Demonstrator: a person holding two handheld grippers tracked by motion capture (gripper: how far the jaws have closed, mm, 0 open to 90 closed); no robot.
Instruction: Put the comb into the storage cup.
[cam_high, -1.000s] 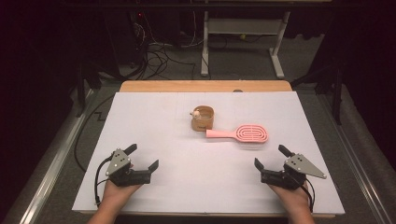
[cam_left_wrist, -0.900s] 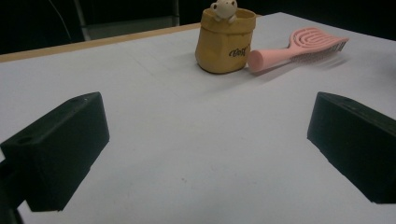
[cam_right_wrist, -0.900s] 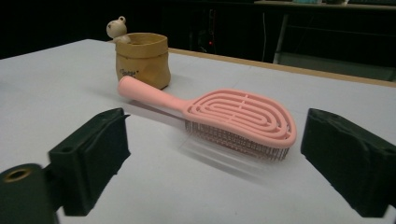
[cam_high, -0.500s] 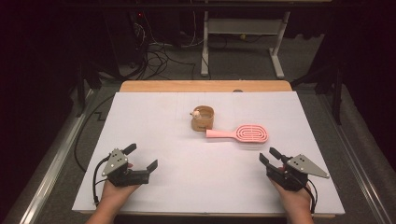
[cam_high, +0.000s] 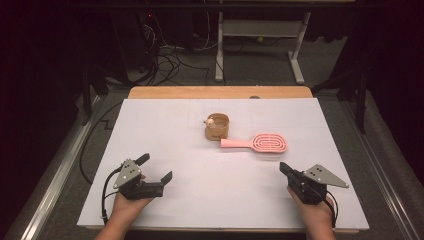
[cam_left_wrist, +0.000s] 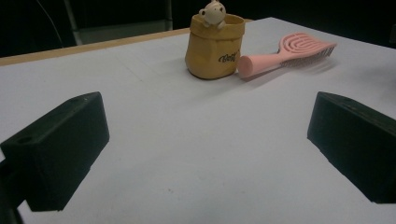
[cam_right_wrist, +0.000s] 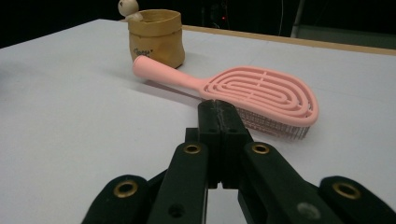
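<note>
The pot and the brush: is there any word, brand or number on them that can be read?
Pot: one short dark word in script on its side, perhaps "Bo..."; too blurred to read for sure. In the right gripper view the same print is too small to read.
Brush: no text to be seen.
Table: no text.

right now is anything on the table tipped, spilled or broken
Nothing stands out. The tan pouch stands upright with a small figure peeking over its rim, and the pink hairbrush lies bristles down beside it, apparently intact.
</note>
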